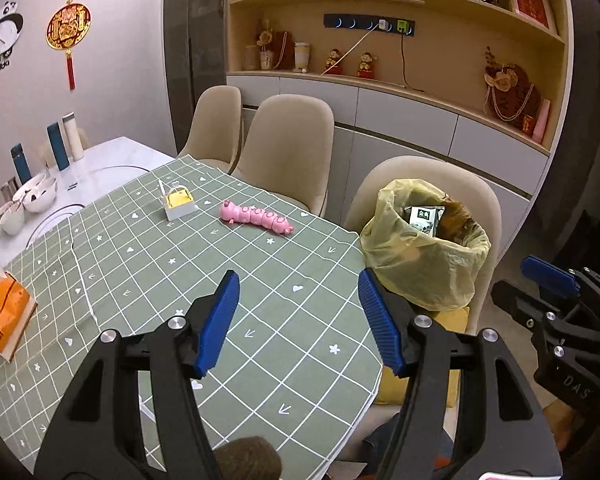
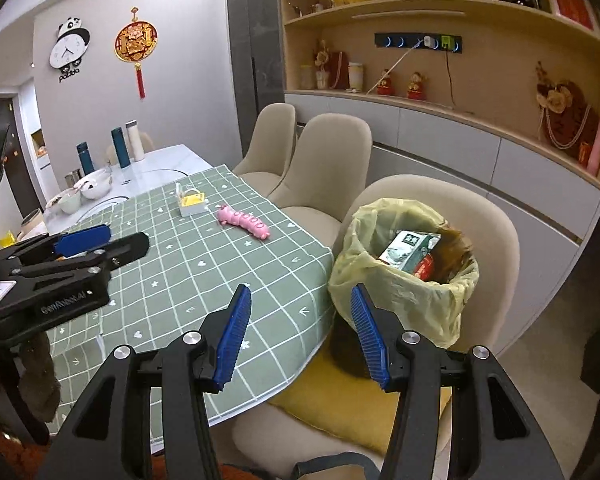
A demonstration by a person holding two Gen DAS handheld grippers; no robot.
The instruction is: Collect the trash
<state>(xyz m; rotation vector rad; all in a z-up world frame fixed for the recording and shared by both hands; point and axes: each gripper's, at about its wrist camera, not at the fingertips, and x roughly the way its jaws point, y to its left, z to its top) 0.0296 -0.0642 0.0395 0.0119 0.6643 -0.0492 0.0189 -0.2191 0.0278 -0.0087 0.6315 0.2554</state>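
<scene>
Both grippers hang over the near edge of the worktop (image 2: 188, 264) with nothing held: the left gripper (image 1: 298, 322) has its fingers spread wide and empty, and the right gripper (image 2: 296, 336) likewise shows open fingers with only cloth and chair between them. The trash bag (image 2: 400, 296), a thin yellowish liner over a bin standing on the chair at about three o'clock from the worktop, already holds a green carton (image 2: 410, 254) poking above the rim. The likely slip from here is mistaking the pink caterpillar toy (image 1: 256, 218) or the small yellow box (image 1: 178, 200), both toward twelve o'clock, for rubbish, or snagging the loose liner and tipping the bin off its cushion.
</scene>
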